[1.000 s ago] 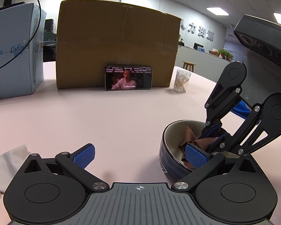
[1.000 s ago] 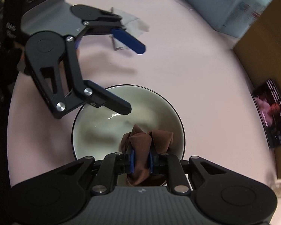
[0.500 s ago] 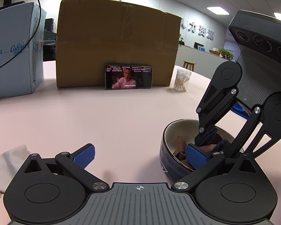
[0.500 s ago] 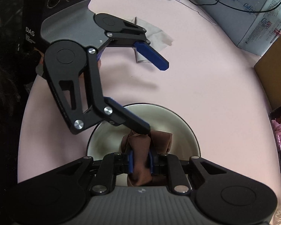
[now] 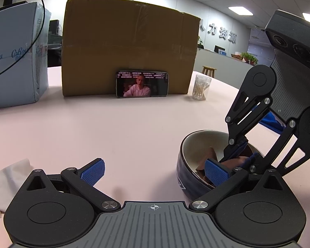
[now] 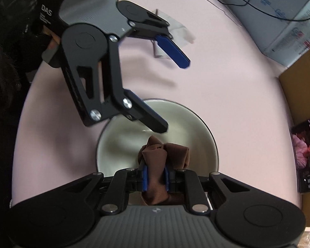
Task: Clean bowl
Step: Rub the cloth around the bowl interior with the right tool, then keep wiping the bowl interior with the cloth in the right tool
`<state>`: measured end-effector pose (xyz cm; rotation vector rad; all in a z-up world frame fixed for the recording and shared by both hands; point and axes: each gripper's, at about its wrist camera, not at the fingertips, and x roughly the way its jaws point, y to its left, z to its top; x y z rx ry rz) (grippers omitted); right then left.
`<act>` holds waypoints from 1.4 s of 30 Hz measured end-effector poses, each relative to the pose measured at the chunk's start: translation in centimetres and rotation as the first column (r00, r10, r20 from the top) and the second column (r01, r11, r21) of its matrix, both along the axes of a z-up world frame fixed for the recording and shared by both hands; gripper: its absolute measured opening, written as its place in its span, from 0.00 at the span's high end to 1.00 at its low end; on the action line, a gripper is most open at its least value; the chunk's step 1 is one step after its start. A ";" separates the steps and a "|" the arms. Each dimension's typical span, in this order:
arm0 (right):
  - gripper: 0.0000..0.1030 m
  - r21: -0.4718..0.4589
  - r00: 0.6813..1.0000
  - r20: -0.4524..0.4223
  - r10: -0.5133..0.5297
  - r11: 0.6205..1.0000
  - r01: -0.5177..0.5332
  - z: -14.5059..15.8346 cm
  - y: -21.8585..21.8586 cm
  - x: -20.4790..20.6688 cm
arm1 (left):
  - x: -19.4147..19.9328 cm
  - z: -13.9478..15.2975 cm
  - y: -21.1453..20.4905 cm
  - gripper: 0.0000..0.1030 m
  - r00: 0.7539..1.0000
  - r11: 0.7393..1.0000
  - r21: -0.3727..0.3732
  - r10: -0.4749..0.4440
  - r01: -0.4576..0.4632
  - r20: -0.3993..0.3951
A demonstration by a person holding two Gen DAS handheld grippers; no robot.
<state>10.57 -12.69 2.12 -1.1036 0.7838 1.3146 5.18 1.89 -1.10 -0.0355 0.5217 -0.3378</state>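
The bowl, dark blue outside and cream inside, sits on the pink table. My right gripper is shut on a crumpled brown cloth and presses it against the near inside of the bowl. From the left wrist view, the same right gripper reaches down into the bowl from the right. My left gripper is open wide. Its right finger hangs over the bowl's rim, and its left finger is out over bare table. The left gripper holds nothing.
A cardboard box stands at the back with a phone propped against it, playing video. A pale blue carton with a cable is at back left. A jar of cotton swabs stands right of the box. White tissue lies near left.
My right gripper has shifted the brown cloth around inside the bowl and tilted. The left gripper stays open in the same place by the rim.
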 end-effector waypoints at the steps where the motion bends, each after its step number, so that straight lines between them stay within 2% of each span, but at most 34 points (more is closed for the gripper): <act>1: 0.83 -0.001 1.000 -0.002 0.008 1.000 -0.008 0.0 0.1 -0.1 | 0.0 0.0 0.0 0.00 1.000 1.000 0.000 0.000 0.000 0.000; 9: 0.82 0.020 1.000 0.004 0.011 1.000 -0.011 -0.1 0.4 0.8 | 0.1 -0.1 0.1 0.00 1.000 1.000 -0.004 -0.001 0.001 -0.006; 14: 0.83 -0.016 0.999 0.033 -0.008 1.000 0.009 -0.1 -0.2 1.2 | 0.0 -0.1 0.0 0.00 1.000 1.000 -0.004 -0.001 0.001 -0.008; 19: 0.83 -0.042 1.000 0.018 -0.001 0.999 0.002 0.3 -0.6 1.2 | -0.2 -0.1 -0.1 0.00 1.000 1.000 -0.003 -0.002 0.002 -0.007; 24: 0.83 -0.029 0.999 -0.004 0.036 0.999 -0.036 0.3 -0.3 -0.1 | -0.3 0.0 -0.2 0.00 1.000 1.000 -0.002 -0.003 0.003 -0.006; 34: 0.83 -0.026 0.999 0.045 0.027 0.999 -0.026 0.2 -0.2 0.5 | -0.2 -0.1 -0.4 0.00 1.000 1.000 -0.003 -0.003 0.003 -0.007; 42: 0.83 -0.074 0.998 0.066 0.021 0.997 -0.016 0.3 -1.0 0.6 | -0.2 -0.1 -0.4 0.00 1.000 1.000 -0.003 -0.004 0.004 -0.007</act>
